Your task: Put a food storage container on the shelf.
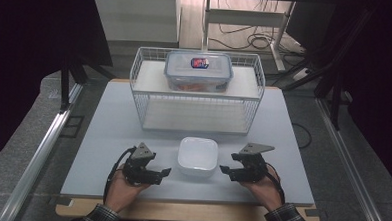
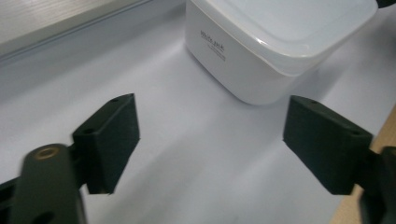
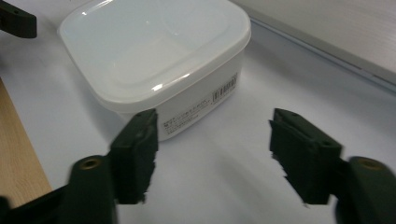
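Left gripper [image 1: 165, 172]: nearest the camera in the high view, low on the worktop [image 1: 108, 136], its fingers [image 2: 109, 140] spread wide with nothing but bare surface between them.
Right gripper [image 1: 225, 169]: mirrors it on the other side — fingers [image 3: 137, 154] well apart, empty, aimed at the tub.
White tub [image 1: 197, 155]: sits on the worktop between the two grippers, near both and touched by neither; lid on, square with rounded corners.
Handling: looks like thin plastic — probably light, fairly stiff at the rim, walls likely to flex if squeezed hard. The smooth glossy sides could slip in a pinch.
Where to hold: my call is the lip of the lid or the opposite side walls just under it, one gripper per side; the corner facing each gripper is rounded and a poor bite.
Contents: cannot tell through the milky lid, so its weight is a guess.
Wire basket [image 1: 139, 95]: stands behind the tub, well apart from it, open at the top.
Clear box [image 1: 198, 70]: rests on the shelf inside the basket, clip lid shut, something orange inside.
In the way: nothing between grippers and tub — though the near basket wall is a hurdle for anything carried back there.
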{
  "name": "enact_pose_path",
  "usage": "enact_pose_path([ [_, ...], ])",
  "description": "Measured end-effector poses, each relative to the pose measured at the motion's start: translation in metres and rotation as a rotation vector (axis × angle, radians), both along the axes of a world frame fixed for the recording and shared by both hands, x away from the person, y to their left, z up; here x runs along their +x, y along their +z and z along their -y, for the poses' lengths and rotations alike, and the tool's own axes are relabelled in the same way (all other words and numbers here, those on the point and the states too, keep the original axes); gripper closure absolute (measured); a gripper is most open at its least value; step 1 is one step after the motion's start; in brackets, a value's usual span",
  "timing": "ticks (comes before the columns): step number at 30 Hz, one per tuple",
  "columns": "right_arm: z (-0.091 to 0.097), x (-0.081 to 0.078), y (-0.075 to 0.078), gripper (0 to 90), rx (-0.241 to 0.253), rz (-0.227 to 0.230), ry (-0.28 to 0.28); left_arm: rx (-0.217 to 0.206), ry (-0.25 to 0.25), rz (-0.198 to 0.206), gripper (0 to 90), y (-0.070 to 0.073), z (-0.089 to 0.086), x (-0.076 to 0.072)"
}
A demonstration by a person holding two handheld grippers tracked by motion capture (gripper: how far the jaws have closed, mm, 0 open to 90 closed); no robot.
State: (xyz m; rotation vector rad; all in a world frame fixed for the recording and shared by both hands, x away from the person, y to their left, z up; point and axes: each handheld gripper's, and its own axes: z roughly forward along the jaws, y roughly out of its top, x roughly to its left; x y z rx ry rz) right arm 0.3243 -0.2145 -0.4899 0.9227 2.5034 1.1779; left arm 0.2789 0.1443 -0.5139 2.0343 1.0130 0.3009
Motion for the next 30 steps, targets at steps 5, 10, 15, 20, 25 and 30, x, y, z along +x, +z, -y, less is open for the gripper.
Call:
enact_pose_path([
  [5, -0.001, 0.001, 0.002, 16.6, 0.028, -0.002, 0.005, 0.001, -0.037, 0.018, 10.0, -0.003, 0.001, 0.002],
  [10, -0.004, 0.002, 0.006, 10.0, 0.027, 0.011, -0.006, 0.024, -0.066, 0.053, 9.5, 0.001, 0.004, 0.005],
  [15, -0.011, 0.004, 0.012, 5.1, 0.047, 0.001, -0.025, -0.015, -0.052, 0.026, 9.3, 0.017, 0.008, 0.012],
  [20, -0.022, 0.008, 0.018, 1.6, 0.055, -0.028, -0.023, -0.057, -0.090, 0.005, 2.7, 0.027, 0.014, 0.020],
  [25, -0.030, 0.012, 0.024, 6.1, 0.061, -0.057, -0.014, -0.020, -0.110, -0.008, 5.6, 0.030, 0.024, 0.029],
  [30, -0.036, 0.021, 0.025, 14.1, 0.059, -0.062, -0.029, -0.034, -0.115, -0.019, 17.8, 0.032, 0.030, 0.041],
])
